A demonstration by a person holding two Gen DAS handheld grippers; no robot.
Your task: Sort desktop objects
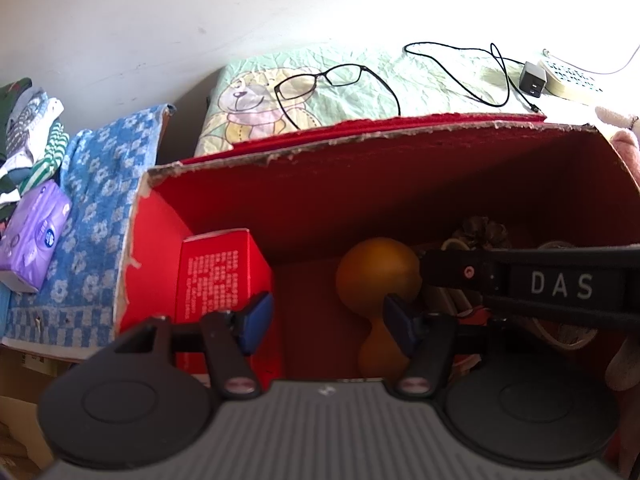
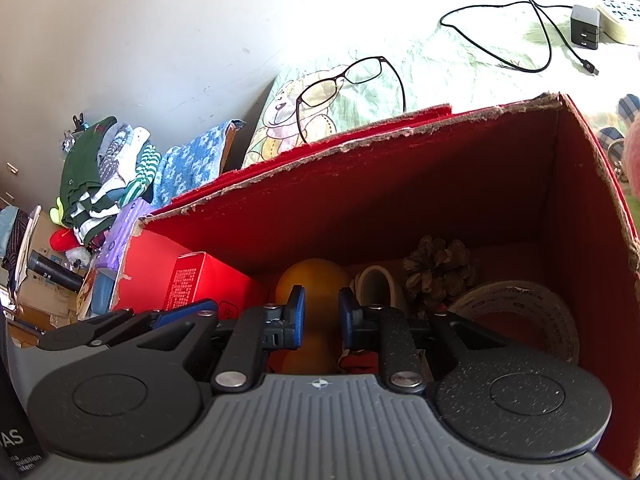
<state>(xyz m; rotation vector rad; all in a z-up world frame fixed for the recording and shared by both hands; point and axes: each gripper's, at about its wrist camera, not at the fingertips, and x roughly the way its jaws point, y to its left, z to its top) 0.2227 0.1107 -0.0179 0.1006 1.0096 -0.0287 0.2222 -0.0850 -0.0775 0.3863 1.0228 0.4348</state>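
Note:
An open red cardboard box (image 1: 360,184) (image 2: 400,184) fills both views. On its floor lies an orange gourd-shaped toy (image 1: 372,272) (image 2: 316,280), with a small red carton (image 1: 220,276) (image 2: 188,284) standing to its left. My right gripper (image 2: 322,316) reaches into the box, its blue pads closed in on the toy's narrow waist; its black finger (image 1: 520,284) shows from the side in the left wrist view. My left gripper (image 1: 328,322) hangs open over the box floor between the carton and the toy, holding nothing.
A pine cone (image 2: 436,272), a small tape roll (image 2: 376,284) and a large tape roll (image 2: 520,312) lie in the box's right half. Behind the box, glasses (image 1: 320,80), a black cable (image 1: 460,76), a charger (image 1: 532,80). A tissue pack (image 1: 32,236) and clothes (image 2: 100,176) lie left.

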